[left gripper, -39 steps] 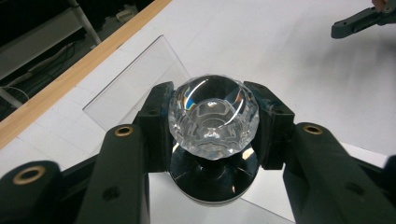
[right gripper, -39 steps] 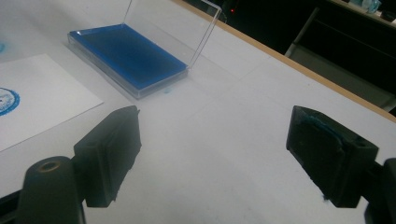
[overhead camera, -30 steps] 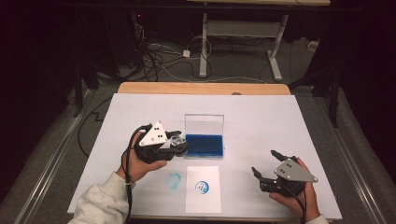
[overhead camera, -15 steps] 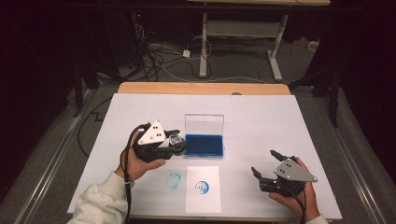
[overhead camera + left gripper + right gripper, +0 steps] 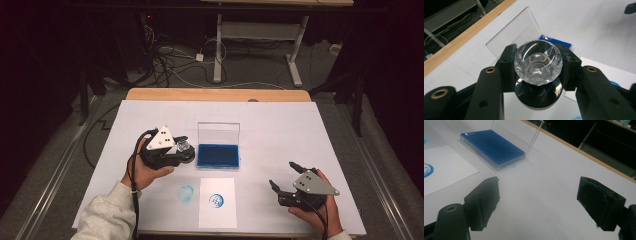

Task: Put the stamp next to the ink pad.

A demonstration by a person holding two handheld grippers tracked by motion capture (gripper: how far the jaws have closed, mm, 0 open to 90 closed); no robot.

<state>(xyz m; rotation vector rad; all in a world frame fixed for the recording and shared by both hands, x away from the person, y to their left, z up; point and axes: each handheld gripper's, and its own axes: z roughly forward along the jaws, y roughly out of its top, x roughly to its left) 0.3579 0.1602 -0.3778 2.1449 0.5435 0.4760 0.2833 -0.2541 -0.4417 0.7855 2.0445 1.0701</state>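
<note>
Gripping a clear faceted stamp [image 5: 538,62] between its jaws, the left tool [image 5: 176,150] sits at about 9 o'clock of the ink pad tray [image 5: 218,155], just beside its left edge. Compared with a second ago, the tool has edged slightly toward the tray and turned a little, while the right tool [image 5: 287,176] has hardly stirred. That small shift suggests the stamp is being brought across for inking, or taken away after a press; I cannot tell which from these pictures alone.

The stamp's dark round base [image 5: 537,96] hangs below the glassy handle, above the white worktop [image 5: 300,130], with the tray's upright clear lid [image 5: 516,32] behind it at roughly 12 o'clock in the left gripper view.

The tray is a shallow clear case holding a flat blue ink pad [image 5: 491,146]; its lid stands open at the far side. Nothing else lies inside.

A white sheet [image 5: 217,202] at 6 o'clock of the tray carries one round blue print [image 5: 216,201], and a fainter blue smudge [image 5: 186,192] marks the worktop just left of it.

The right tool rests at 4 o'clock, jaws spread wide and holding nothing.
</note>
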